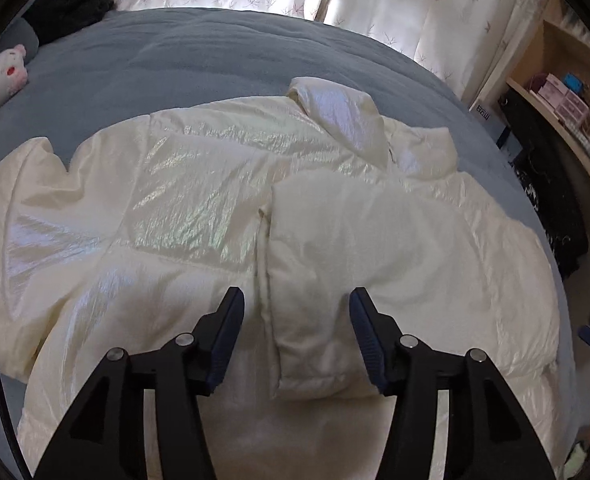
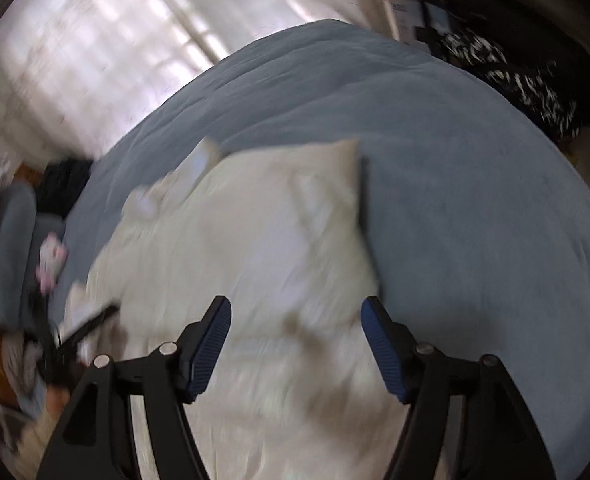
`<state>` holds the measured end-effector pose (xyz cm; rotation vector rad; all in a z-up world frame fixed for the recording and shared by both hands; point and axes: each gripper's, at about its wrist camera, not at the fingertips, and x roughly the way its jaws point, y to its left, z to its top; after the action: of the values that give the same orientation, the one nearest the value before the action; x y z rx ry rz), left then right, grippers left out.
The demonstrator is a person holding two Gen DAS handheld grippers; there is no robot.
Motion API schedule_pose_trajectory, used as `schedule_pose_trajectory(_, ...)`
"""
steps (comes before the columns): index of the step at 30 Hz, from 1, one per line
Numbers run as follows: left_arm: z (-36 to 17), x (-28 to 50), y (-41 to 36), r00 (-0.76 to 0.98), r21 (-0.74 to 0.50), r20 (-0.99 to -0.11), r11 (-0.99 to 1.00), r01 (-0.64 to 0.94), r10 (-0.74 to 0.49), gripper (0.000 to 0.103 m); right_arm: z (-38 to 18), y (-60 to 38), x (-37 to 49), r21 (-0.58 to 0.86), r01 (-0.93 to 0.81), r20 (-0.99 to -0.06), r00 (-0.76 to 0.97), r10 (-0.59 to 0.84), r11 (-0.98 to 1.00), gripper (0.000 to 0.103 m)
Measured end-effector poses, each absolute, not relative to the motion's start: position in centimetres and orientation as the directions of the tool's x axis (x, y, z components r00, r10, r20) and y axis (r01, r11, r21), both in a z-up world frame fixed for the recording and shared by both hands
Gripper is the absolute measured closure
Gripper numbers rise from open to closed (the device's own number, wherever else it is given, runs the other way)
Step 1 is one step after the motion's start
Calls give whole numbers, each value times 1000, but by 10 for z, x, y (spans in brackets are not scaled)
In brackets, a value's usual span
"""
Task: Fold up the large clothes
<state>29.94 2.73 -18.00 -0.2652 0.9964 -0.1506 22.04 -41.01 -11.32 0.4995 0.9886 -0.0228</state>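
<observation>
The bed [image 1: 183, 60], covered with a blue-grey quilted cover, carries the work. The cream-white, glossy, padded puffer jacket [image 1: 167, 200] lies spread flat across the near half of the bed, collar [image 1: 335, 120] toward the curtained window. One sleeve [image 1: 315, 280] is folded inward and lies along the jacket body, its cuff end nearest the camera. The other sleeve [image 1: 19, 184] is spread outward at the left of the left wrist view.

Handling judgement: the jacket is light for its bulk, soft and springy. The filling is likely to push folds back open, and the shiny shell is likely to be slippery, so a shallow pinch may slip off. Take hold at seams, the hem edge, the cuff or the shoulder seam, where the shell bunches into a firm ridge. For the next fold, the outstretched sleeve at its cuff is the suitable hold.

The left gripper [image 1: 297, 332] hangs above the folded sleeve. Its jaws stand about half apart, one on each side of the cuff end, the blue pads apart from the fabric; it holds nothing.

The right gripper [image 2: 297, 344] hangs over the jacket's near right part. That view is blurred. Its jaws stand rather more than half apart, with nothing held.

A small pink-and-white plush toy [image 1: 3, 76] lies at the bed's far left, well apart from the jacket.
</observation>
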Motion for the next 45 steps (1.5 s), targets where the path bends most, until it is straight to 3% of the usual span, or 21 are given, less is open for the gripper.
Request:
schedule_pose_trajectory(3,-188,308,29,528,-296,-813,955,-8,-248,48,-136,-428,256,410,293,-812,548,199,864,35)
schedule_pose_trajectory(11,-198,339,17,504,-324,-816,946,5,-283,49,-199,-459,314,639,352,-737,535,413,684,35)
schedule_pose_trajectory(12,-197,342,15,508,-316,-815,948,14,-279,60,-201,-457,317,641,348,-734,537,415,684,38)
schedule_pose_trajectory(13,-193,344,12,520,-302,-809,953,32,-274,77,-195,-451,318,618,320,-735,559,384,718,49)
schedule_pose_trajectory(14,-189,344,10,532,-288,-804,957,43,-266,81,-185,-443,320,577,288,-744,571,346,764,73)
schedule_pose_trajectory(17,-186,345,7,585,-230,-782,972,46,-212,84,-167,-426,318,456,250,-752,621,220,854,81)
schedule_pose_trajectory(20,-205,350,0,548,-175,-820,984,34,-165,84,-194,-420,324,324,304,-826,552,111,896,79)
schedule_pose_trajectory(22,-207,347,-3,558,-144,-818,989,37,-140,80,-202,-420,323,282,333,-845,530,69,900,66)
schedule_pose_trajectory(24,-199,341,-1,560,-138,-818,990,34,-133,80,-190,-418,319,250,355,-849,527,28,901,60)
schedule_pose_trajectory(29,-167,325,16,604,-126,-789,992,12,-107,79,-141,-407,292,201,341,-794,606,-51,918,59)
schedule_pose_trajectory(33,-141,313,13,648,-115,-754,993,27,-105,79,-112,-363,277,228,220,-762,647,33,949,59)
schedule_pose_trajectory(38,-141,309,-29,620,-164,-761,981,101,-191,79,-119,-268,280,267,38,-764,618,187,963,59)
schedule_pose_trajectory(42,-170,310,-59,579,-152,-795,984,97,-180,79,-148,-217,285,253,-32,-796,562,226,967,59)
schedule_pose_trajectory(45,-197,311,-58,540,-111,-832,992,66,-128,81,-176,-212,282,173,-30,-822,546,161,984,61)
